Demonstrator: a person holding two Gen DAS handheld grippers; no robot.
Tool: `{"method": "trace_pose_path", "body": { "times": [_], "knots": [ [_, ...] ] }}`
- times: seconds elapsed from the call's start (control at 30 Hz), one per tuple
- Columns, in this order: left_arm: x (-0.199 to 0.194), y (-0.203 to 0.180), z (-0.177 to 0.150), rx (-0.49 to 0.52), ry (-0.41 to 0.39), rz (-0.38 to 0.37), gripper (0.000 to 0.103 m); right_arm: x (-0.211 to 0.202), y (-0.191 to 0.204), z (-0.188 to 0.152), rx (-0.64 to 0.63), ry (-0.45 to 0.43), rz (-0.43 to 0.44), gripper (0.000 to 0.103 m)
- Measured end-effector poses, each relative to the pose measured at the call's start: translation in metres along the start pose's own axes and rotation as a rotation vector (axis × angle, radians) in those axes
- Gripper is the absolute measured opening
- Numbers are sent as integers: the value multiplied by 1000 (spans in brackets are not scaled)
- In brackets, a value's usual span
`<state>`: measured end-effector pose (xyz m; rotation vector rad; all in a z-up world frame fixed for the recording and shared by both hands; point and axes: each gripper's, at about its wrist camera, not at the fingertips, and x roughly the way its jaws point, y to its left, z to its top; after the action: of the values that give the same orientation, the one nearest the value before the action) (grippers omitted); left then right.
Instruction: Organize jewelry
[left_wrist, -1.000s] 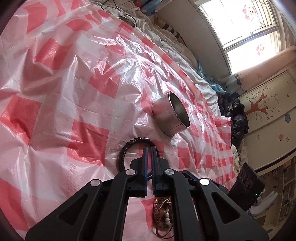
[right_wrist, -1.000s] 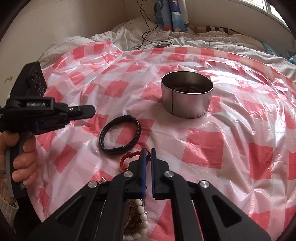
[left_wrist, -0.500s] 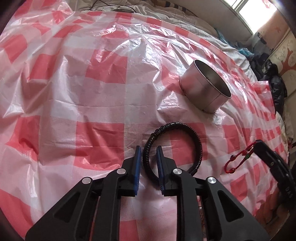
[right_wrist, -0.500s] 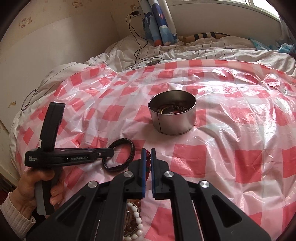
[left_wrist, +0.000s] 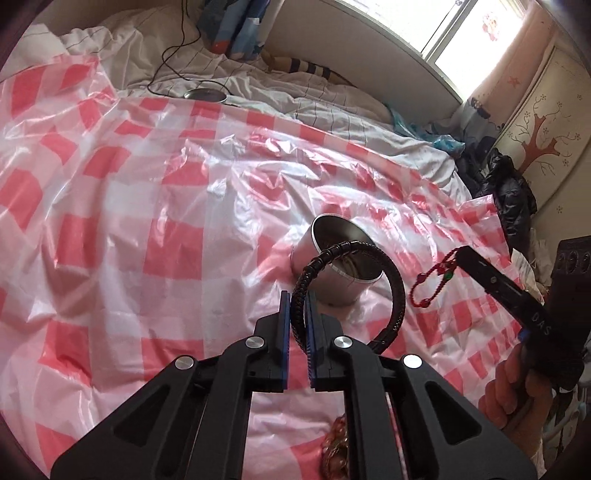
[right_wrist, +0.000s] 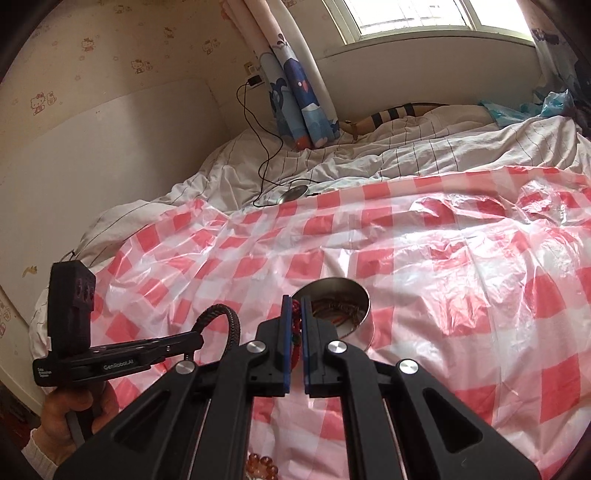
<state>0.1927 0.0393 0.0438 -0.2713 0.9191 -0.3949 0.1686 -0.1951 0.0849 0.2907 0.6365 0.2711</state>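
My left gripper holds a black braided bracelet clear of the red-checked plastic sheet, its jaws closing tight on the band. The loop hangs in front of a round metal tin that has jewelry inside. My right gripper is shut on a red cord bracelet, just above and before the tin. In the left wrist view the red bracelet dangles from the right gripper. In the right wrist view the left gripper carries the black bracelet at lower left.
Loose bead bracelets lie on the sheet under the grippers, also the beads. A round metal lid and a charging cable rest on the rumpled bedding behind. A hand grips the left handle.
The left gripper closed on the black bracelet and lifted it off the sheet. The right gripper rose with the red bracelet. Both now hang nearer the tin.
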Motion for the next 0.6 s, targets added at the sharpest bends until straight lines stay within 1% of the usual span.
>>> {"method": "trace_pose_path", "body": {
  "times": [0.1, 0.2, 0.27, 0.3, 0.33, 0.37, 0.4, 0.47, 0.53, 0.6],
  "knots": [
    [20, -18, 23, 42, 1, 23, 7, 21, -6, 10, 10, 0, -25, 5],
    [49, -29, 36, 65, 22, 49, 7, 47, -17, 15, 32, 17, -58, 5],
    [72, -37, 42, 92, 56, 74, 7, 66, -25, 15, 39, 51, -74, 5],
    [83, -40, 43, 106, 82, 86, 8, 77, -28, 13, 33, 82, -93, 6],
    [93, -43, 42, 120, 102, 103, 8, 86, -30, 10, 25, 114, -117, 13],
    [100, -46, 42, 137, 113, 121, 9, 93, -32, 7, 22, 142, -135, 23],
    [103, -48, 43, 147, 116, 128, 10, 94, -35, 5, 23, 149, -154, 39],
    [95, -49, 42, 151, 108, 123, 12, 81, -34, 1, 9, 127, -165, 40],
    [79, -46, 38, 143, 83, 117, 22, 60, -30, 0, -7, 115, -150, 40],
    [58, -38, 28, 121, 74, 89, 35, 37, -21, -7, -20, 136, -102, 40]
  ]
}}
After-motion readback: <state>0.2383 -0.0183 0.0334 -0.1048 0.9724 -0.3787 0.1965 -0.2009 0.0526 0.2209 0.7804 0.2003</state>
